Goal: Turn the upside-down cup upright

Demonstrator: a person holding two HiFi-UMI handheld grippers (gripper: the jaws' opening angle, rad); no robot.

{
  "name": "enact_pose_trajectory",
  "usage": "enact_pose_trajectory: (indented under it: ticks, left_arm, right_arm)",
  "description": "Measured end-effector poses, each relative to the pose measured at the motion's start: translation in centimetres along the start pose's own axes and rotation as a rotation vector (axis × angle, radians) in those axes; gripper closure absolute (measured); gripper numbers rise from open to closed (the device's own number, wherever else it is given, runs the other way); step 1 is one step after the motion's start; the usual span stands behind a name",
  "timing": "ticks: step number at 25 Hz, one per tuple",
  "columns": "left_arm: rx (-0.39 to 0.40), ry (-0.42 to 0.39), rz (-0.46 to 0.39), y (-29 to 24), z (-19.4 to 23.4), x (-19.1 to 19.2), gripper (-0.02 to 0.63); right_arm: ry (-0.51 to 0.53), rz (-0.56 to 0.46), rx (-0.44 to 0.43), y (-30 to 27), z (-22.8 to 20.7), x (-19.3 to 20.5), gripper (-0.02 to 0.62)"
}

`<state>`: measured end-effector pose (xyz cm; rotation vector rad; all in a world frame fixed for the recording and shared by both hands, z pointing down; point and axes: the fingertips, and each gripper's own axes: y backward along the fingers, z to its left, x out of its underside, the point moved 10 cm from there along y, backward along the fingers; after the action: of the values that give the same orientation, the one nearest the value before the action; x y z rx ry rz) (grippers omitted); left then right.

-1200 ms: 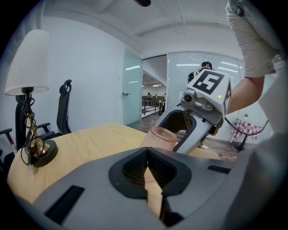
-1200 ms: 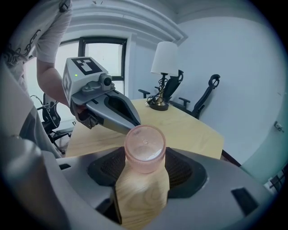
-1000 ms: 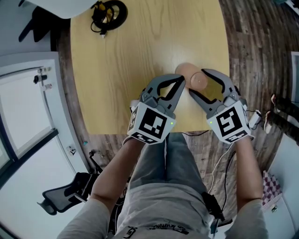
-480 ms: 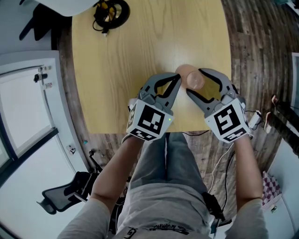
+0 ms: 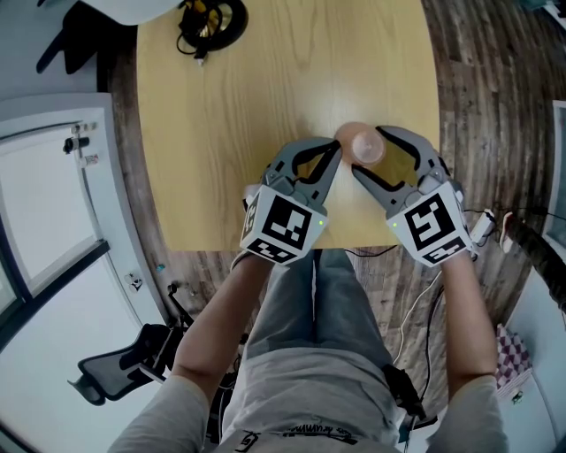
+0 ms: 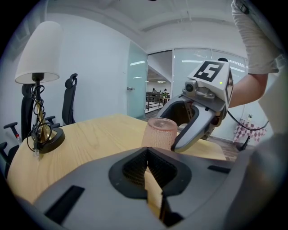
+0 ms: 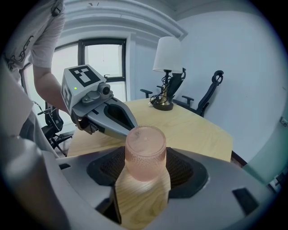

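A pink textured cup [image 5: 363,144] stands bottom-up on the wooden table [image 5: 230,106], near its front edge. My right gripper [image 5: 370,152] is shut on it, one jaw against each side of the cup [image 7: 145,150]. My left gripper [image 5: 334,149] is shut with nothing in it, its tip just left of the cup, close beside it. In the left gripper view the cup [image 6: 159,133] rises right behind my closed jaws, with a right gripper finger [image 6: 193,130] along its side. The left gripper [image 7: 118,120] shows behind the cup in the right gripper view.
A table lamp [image 5: 208,22] with a black base and cord stands at the table's far left corner. The lamp [image 6: 38,81] is well away from the cup. Office chairs [image 7: 209,96] stand beyond the table. The table's front edge runs just under both grippers.
Almost nothing: both grippers stay where they were. The cup's upper end has drifted slightly left in the head view and looks rounder.
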<state>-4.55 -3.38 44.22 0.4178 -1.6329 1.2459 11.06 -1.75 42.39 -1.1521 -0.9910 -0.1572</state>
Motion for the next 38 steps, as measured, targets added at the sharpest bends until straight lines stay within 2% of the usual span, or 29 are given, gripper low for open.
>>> enact_pose_trajectory:
  ticks: [5, 8, 11, 14, 16, 19, 23, 31, 38]
  left_arm:
    - [-0.008, 0.009, 0.009, 0.9, -0.1, 0.0, 0.598]
    - [-0.020, 0.024, 0.001, 3.0, -0.3, -0.8, 0.598]
    - [-0.058, 0.017, -0.039, 5.9, -0.7, -3.1, 0.598]
    - [-0.069, 0.033, -0.092, 9.4, -1.6, -5.9, 0.598]
    - [-0.064, 0.079, -0.138, 11.7, -2.1, -7.7, 0.598]
    - [-0.068, 0.134, -0.206, 15.2, -2.9, -10.3, 0.598]
    - [-0.100, 0.156, -0.284, 19.4, -3.8, -13.3, 0.598]
    - [-0.123, 0.177, -0.401, 24.6, -6.3, -18.0, 0.598]
    - [-0.121, 0.163, -0.485, 26.3, -9.8, -19.7, 0.598]
  right_arm:
    - [-0.030, -0.018, 0.031, 0.6, -0.1, 0.4, 0.302]
    - [-0.107, -0.075, 0.065, 2.8, -0.2, 0.3, 0.302]
    - [-0.192, -0.150, 0.108, 5.9, -0.3, -0.7, 0.302]
    - [-0.228, -0.202, 0.137, 8.5, 0.8, -2.6, 0.305]
    - [-0.223, -0.240, 0.156, 10.4, 1.9, -4.4, 0.335]
    - [-0.218, -0.297, 0.196, 13.6, 3.4, -7.4, 0.427]
    - [-0.266, -0.361, 0.233, 17.3, 5.4, -10.7, 0.494]
    - [-0.335, -0.495, 0.250, 21.8, 9.9, -16.0, 0.538]
    - [-0.298, -0.573, 0.286, 23.8, 13.3, -18.7, 0.558]
